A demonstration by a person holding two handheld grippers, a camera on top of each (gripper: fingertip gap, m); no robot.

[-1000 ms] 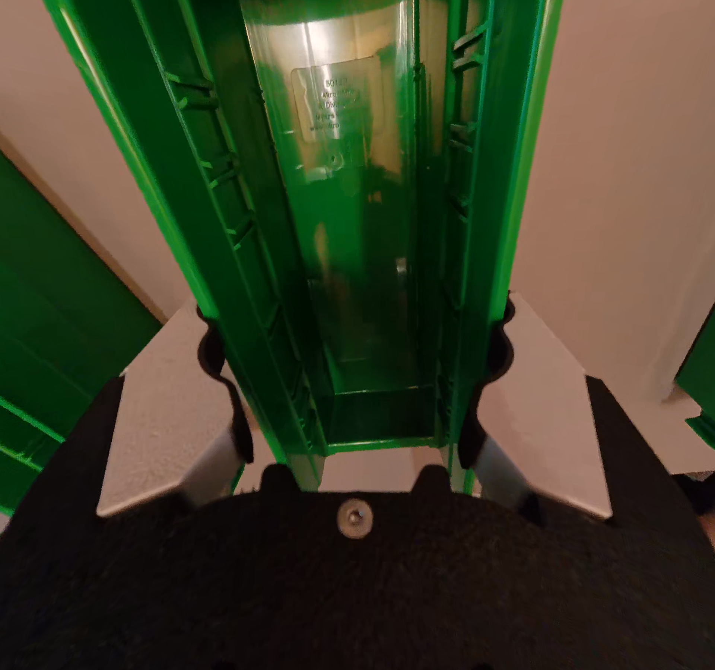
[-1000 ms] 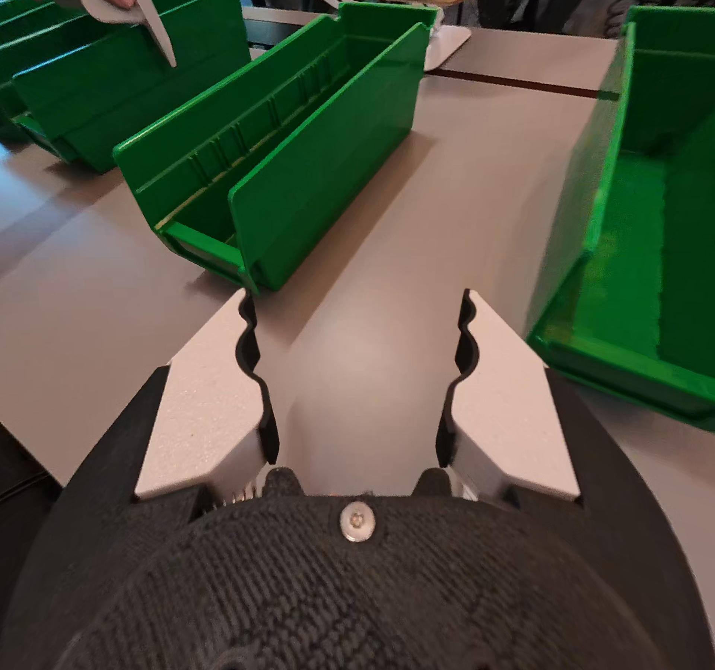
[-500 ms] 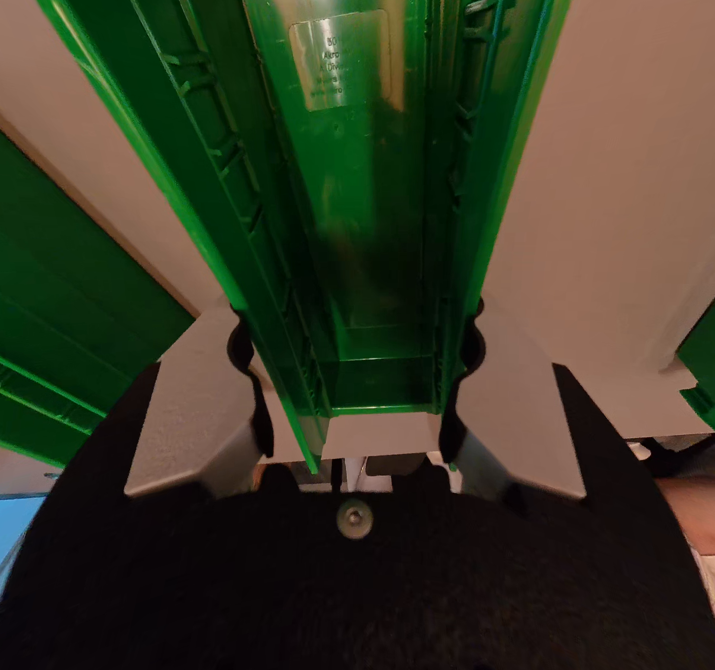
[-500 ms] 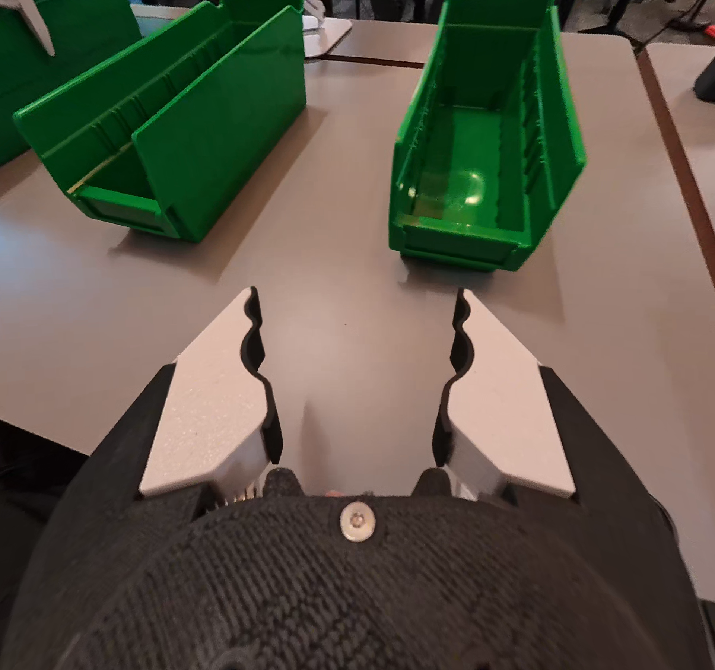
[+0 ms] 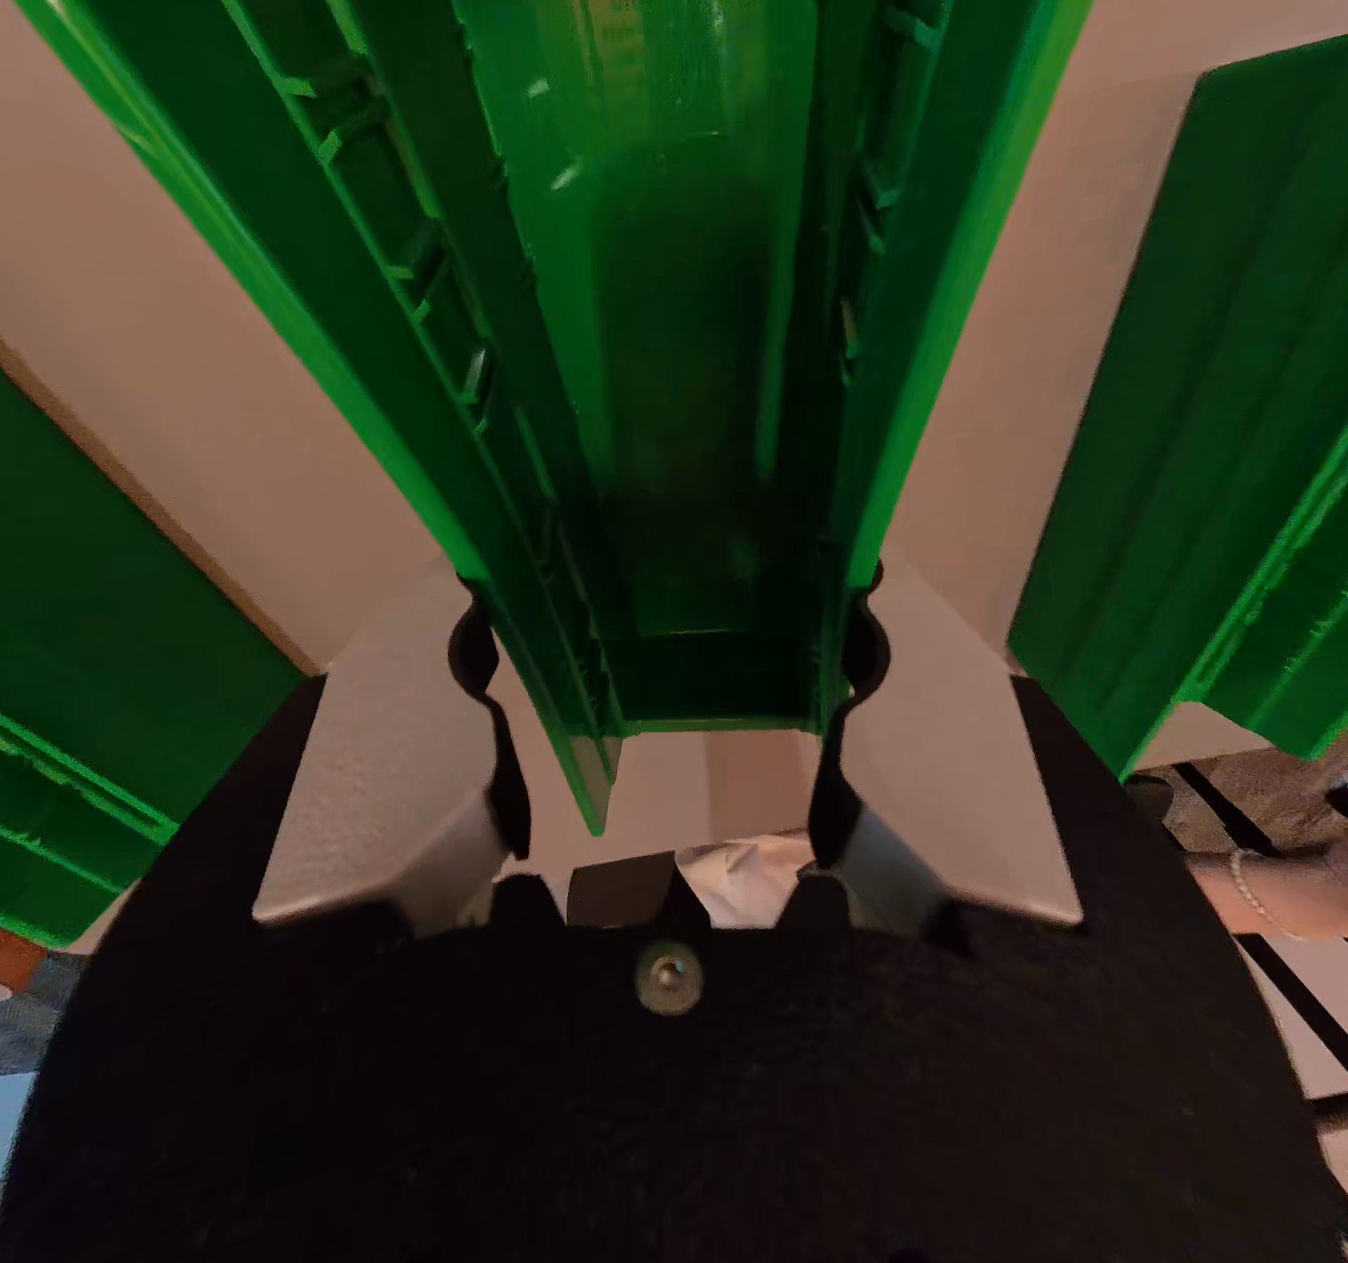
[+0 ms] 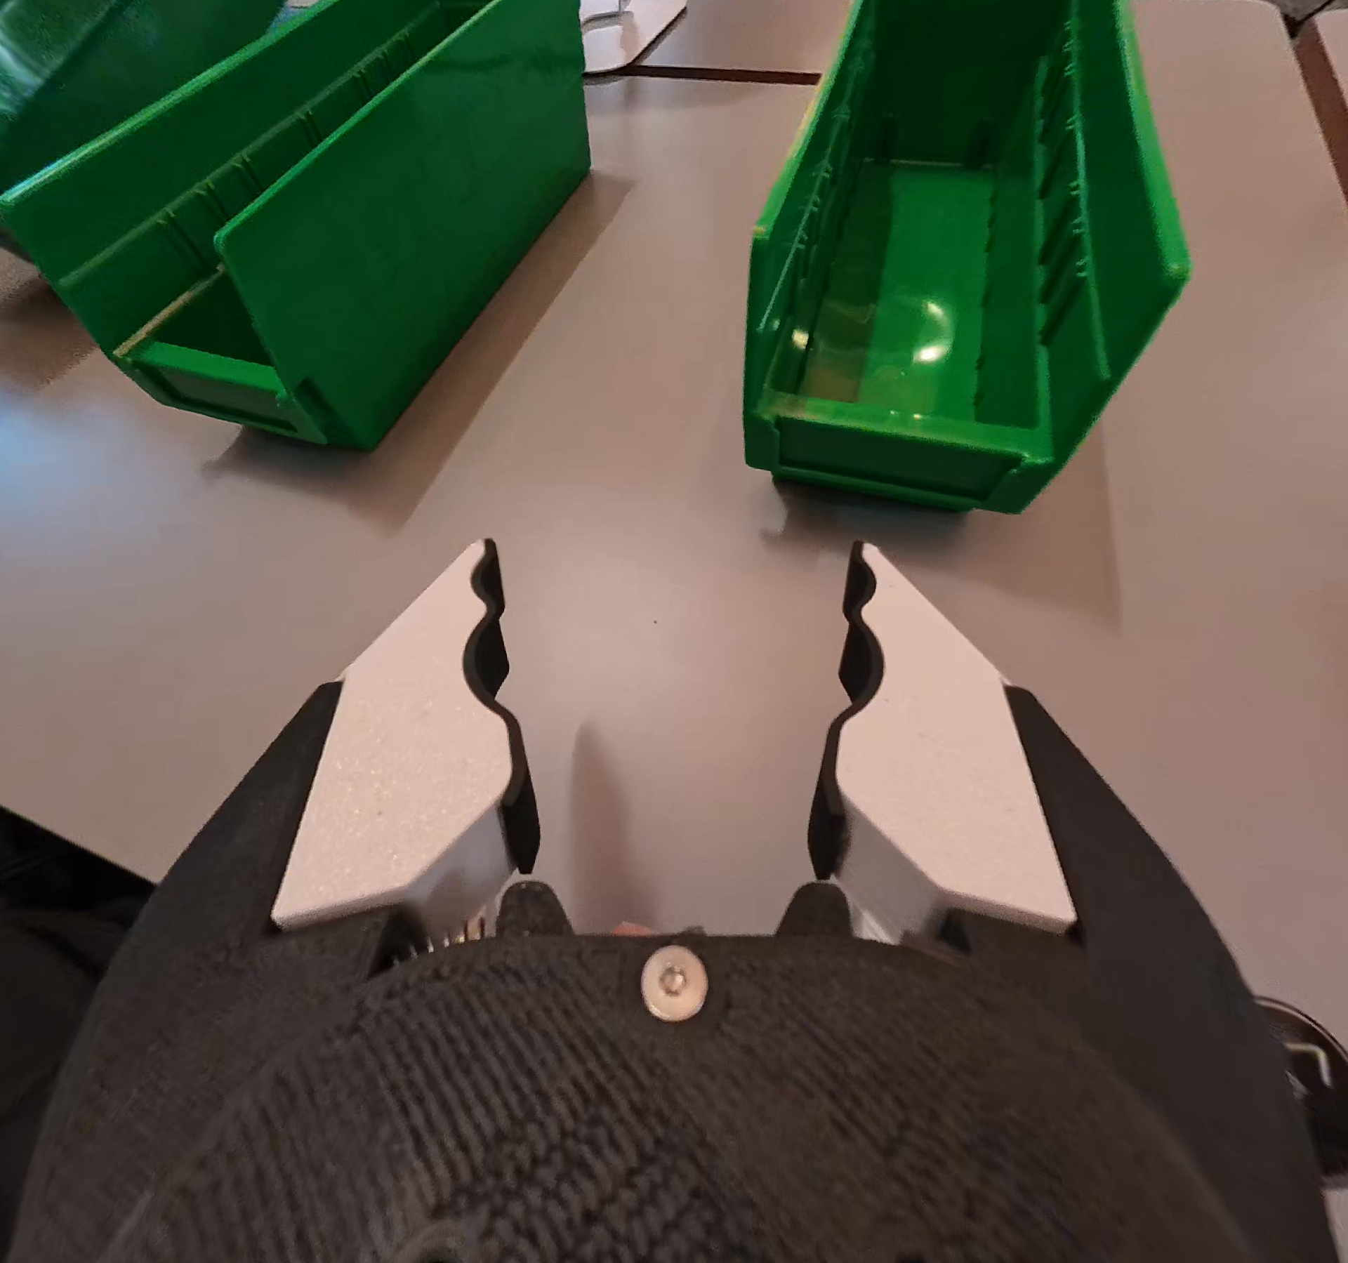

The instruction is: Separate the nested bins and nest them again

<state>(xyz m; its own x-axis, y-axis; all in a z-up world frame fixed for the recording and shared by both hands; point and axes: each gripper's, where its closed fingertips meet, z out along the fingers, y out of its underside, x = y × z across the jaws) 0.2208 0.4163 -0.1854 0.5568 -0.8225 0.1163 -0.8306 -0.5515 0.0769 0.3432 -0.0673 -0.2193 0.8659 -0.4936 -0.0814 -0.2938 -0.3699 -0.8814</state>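
**Right view swings onto second bin; left claw astride a bin end**

Since a second ago the right view has turned from a close bin edge to take in two bins whole. Left gripper (image 5: 667,644) straddles the near end of a long green bin (image 5: 678,280); right pad touches its wall, left pad contact unclear, so grip cannot be confirmed. Bin is glossy, narrow, ribbed along the inner walls, low front lip. More green bins flank it, one left (image 5: 109,644), one right (image 5: 1203,389). Right gripper (image 6: 675,644) hovers spread wide and empty above the grey table (image 6: 656,353). Beyond it, ahead-right, an open green bin (image 6: 948,280); ahead-left, nested bins (image 6: 328,207). Nothing lies between right gripper and either.
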